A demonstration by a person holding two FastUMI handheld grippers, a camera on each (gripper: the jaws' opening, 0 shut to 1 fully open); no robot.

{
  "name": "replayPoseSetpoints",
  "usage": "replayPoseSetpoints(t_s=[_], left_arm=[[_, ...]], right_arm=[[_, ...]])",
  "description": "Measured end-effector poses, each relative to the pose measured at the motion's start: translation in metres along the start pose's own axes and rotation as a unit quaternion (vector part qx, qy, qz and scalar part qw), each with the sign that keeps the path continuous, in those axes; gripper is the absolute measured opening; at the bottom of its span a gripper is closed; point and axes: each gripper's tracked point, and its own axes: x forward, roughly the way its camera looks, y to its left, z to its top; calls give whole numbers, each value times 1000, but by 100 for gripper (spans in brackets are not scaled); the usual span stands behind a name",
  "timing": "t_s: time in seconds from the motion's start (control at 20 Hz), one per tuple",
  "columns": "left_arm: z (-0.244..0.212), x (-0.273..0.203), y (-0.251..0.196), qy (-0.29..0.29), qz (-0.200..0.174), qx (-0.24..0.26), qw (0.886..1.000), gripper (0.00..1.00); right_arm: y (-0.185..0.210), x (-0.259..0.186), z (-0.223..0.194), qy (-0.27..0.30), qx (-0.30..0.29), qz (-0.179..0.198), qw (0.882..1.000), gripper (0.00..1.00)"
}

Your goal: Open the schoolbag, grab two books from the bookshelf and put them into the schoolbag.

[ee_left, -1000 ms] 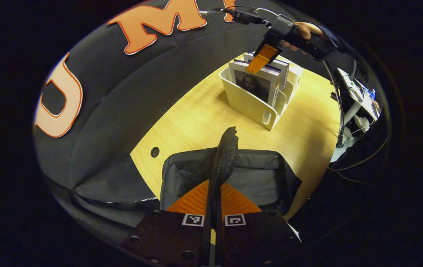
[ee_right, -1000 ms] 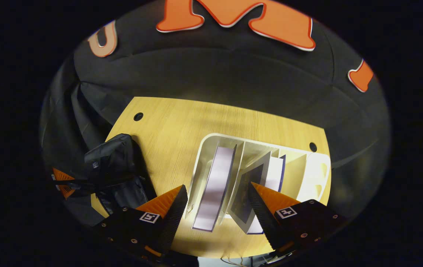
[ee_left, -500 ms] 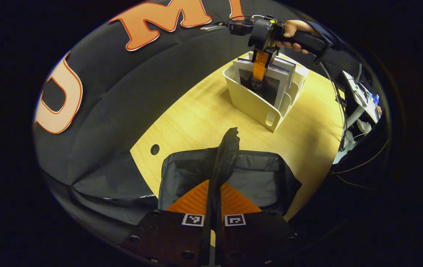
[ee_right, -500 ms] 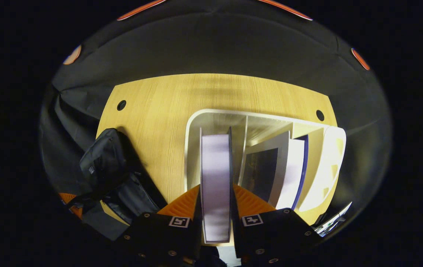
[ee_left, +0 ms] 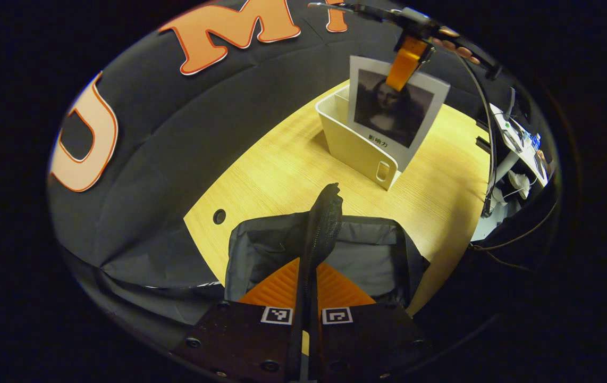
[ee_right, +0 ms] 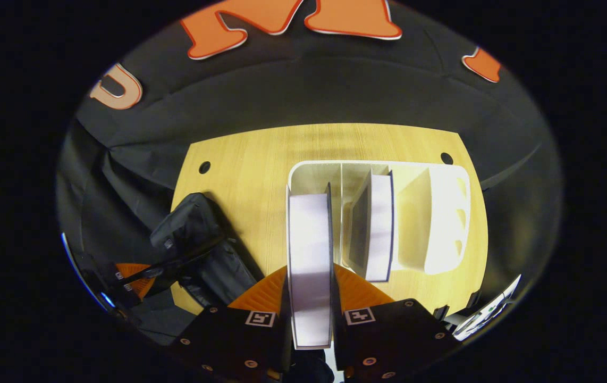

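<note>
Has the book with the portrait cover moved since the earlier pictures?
Yes. The portrait book has risen out of the white bookshelf on the table, clamped in the right tool.

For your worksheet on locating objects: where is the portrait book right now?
The book hangs in the right hand-held gripper, lifted above the rack, far side of the table.

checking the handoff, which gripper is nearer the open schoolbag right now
Left. The left gripper is shut on the schoolbag flap, right above its opening. The right gripper holds a book up over the bookshelf, across the table.

Wood-grain table [ee_left: 282,170], matt cloth schoolbag [ee_left: 367,255]
</note>
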Motion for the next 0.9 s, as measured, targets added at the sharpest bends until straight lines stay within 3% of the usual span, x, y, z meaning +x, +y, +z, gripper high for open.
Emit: replayPoseSetpoints(t_s=[0.25, 0.55, 0.9], left_arm=[[2, 3, -7, -21, -14, -12, 1000, 6], [7, 0, -4, -42, -25, -13, 999, 6], [11, -3, 0, -70, -38, -63, 995, 6]], right_arm=[[-12, -49, -34, -37, 45, 19, 998, 33], [6, -91, -63, -83, 89, 79, 989, 31], [48, -59, -107, -97, 171, 163, 967, 31]])
